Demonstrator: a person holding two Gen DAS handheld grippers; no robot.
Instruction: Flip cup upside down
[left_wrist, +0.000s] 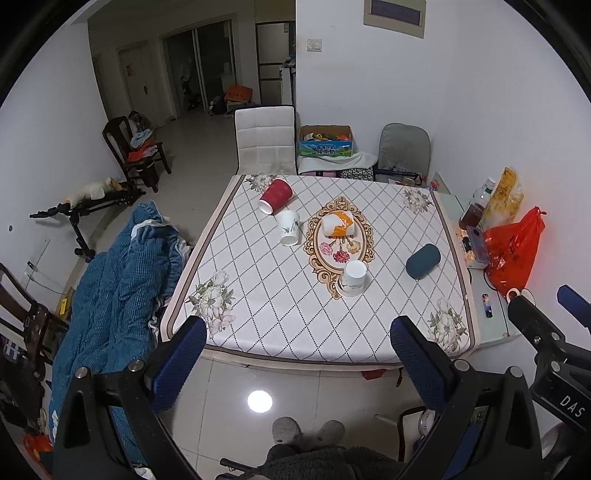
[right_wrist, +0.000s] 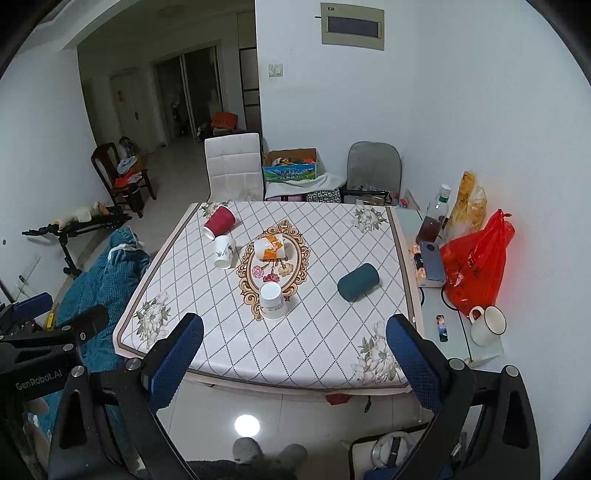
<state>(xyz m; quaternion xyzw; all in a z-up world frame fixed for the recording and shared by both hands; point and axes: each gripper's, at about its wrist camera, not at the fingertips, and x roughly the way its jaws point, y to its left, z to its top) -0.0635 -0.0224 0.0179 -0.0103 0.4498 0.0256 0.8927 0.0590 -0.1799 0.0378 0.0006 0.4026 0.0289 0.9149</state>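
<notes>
My left claw (left_wrist: 297, 354) and right claw (right_wrist: 293, 354) hang released, empty, short of the table (right_wrist: 258, 354). White cup (right_wrist: 272, 301) stands inverted straight ahead; teal cup (right_wrist: 357, 282) lies right of it, red cup (right_wrist: 219, 221) far left.

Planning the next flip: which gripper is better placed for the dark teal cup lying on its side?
Probably right: the teal cup lies on the table's right half, nearer the right gripper. Both grippers hang open.

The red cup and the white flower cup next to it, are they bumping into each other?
Cannot tell. In both wrist views the red cup lies on its side with its rim right by the white flower cup. No clear gap shows, nor plain contact.
</notes>
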